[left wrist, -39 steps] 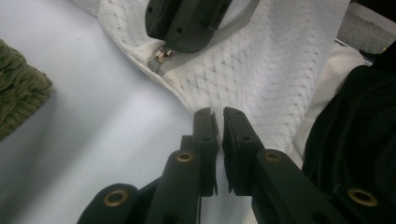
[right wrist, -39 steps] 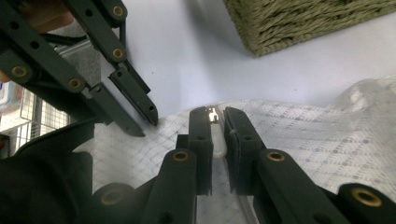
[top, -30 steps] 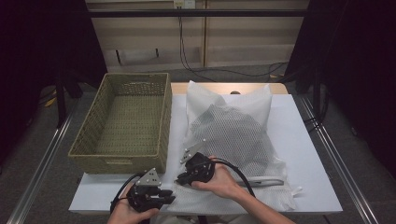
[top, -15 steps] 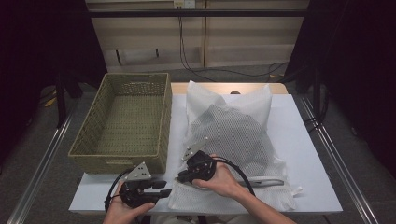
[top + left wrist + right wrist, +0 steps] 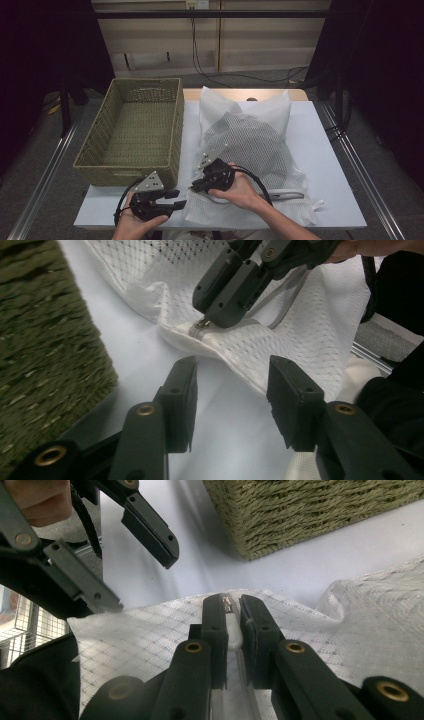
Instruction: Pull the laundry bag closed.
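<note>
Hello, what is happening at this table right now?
A person works on a white mesh laundry bag lying on the white table, beside a woven basket. The right gripper has its jaws shut on the bag's zipper pull at the bag's near left corner. The left gripper hangs just in front of that corner with its jaws open, holding nothing. The basket looks empty.
</note>
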Demonstrator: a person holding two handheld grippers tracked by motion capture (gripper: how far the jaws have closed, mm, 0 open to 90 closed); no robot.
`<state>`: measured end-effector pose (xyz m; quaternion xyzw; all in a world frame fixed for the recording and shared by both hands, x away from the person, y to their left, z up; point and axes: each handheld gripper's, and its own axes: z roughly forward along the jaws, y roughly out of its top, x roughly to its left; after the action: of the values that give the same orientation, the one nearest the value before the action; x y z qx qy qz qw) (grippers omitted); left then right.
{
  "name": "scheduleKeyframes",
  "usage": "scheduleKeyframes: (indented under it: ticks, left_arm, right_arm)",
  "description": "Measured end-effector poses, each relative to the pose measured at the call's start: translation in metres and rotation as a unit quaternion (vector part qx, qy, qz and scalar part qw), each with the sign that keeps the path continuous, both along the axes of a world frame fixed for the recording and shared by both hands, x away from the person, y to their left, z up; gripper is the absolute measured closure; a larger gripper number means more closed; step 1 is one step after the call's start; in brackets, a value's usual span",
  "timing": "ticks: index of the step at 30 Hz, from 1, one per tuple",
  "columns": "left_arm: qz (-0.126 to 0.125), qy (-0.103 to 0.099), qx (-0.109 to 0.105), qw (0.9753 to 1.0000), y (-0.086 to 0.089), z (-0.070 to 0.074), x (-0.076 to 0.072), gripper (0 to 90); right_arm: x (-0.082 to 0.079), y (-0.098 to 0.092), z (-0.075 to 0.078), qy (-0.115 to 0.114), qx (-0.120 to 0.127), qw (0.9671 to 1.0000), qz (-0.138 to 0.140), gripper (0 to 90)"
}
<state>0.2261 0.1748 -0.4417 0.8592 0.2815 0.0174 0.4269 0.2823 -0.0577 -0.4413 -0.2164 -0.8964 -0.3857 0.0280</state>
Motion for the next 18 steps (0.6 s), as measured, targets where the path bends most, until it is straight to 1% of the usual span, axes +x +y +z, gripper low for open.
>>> scheduleKeyframes:
  ticks: [1,3,5,6,7,8,9,10,11,14,16,17,18]
  left_arm:
    - [-0.001,0.0,0.0,1.0,-0.001,0.0,0.0,53.1]
    - [0.002,0.002,-0.008,1.0,-0.002,0.0,0.001,52.6]
    - [0.002,-0.001,-0.004,1.0,-0.003,0.001,0.002,51.8]
    - [0.01,-0.002,0.0,0.9999,-0.004,0.001,0.003,50.4]
    - [0.012,-0.004,0.006,0.9999,-0.005,0.001,0.004,48.2]
    - [0.009,-0.004,0.008,0.9999,-0.006,0.002,0.004,48.5]
    - [0.01,-0.005,0.008,0.9999,-0.007,0.002,0.004,48.9]
    - [0.01,-0.005,0.006,0.9999,-0.007,0.002,0.004,48.9]
    - [0.012,-0.004,0.002,0.9999,-0.009,0.002,0.005,48.9]
    - [0.005,-0.004,0.005,1.0,-0.011,0.004,0.005,50.3]
    - [0.01,-0.005,0.005,0.9999,-0.013,0.005,0.005,50.1]
    - [0.006,-0.003,0.006,1.0,-0.014,0.005,0.005,50.1]
    - [0.007,-0.002,0.01,0.9999,-0.015,0.005,0.006,50.1]
  right_arm:
    - [0.0,0.0,0.0,-0.001,-0.001,1.0,0.001,81.4]
    - [0.0,0.0,0.001,-0.001,-0.006,1.0,0.007,81.5]
    - [-0.001,0.0,0.003,-0.001,-0.005,1.0,0.001,81.5]
    - [0.0,0.0,0.003,-0.002,-0.003,1.0,0.001,81.4]
    - [0.0,-0.001,0.003,-0.001,0.002,1.0,0.0,81.4]
    - [0.0,-0.001,0.002,0.0,0.004,1.0,-0.001,81.5]
    - [-0.001,-0.002,0.002,0.003,0.001,1.0,-0.001,81.5]
    - [-0.001,-0.001,0.002,-0.001,0.004,1.0,-0.002,81.4]
    - [-0.001,-0.002,0.003,-0.004,0.002,1.0,-0.002,81.5]
    - [-0.003,-0.002,0.006,-0.009,0.006,0.9999,0.0,81.5]
    - [-0.004,-0.004,0.007,-0.014,0.003,0.9999,-0.001,81.4]
    - [-0.005,-0.005,0.007,-0.009,0.007,0.9999,-0.002,81.5]
    - [-0.004,-0.006,0.007,-0.015,0.011,0.9998,0.001,81.5]
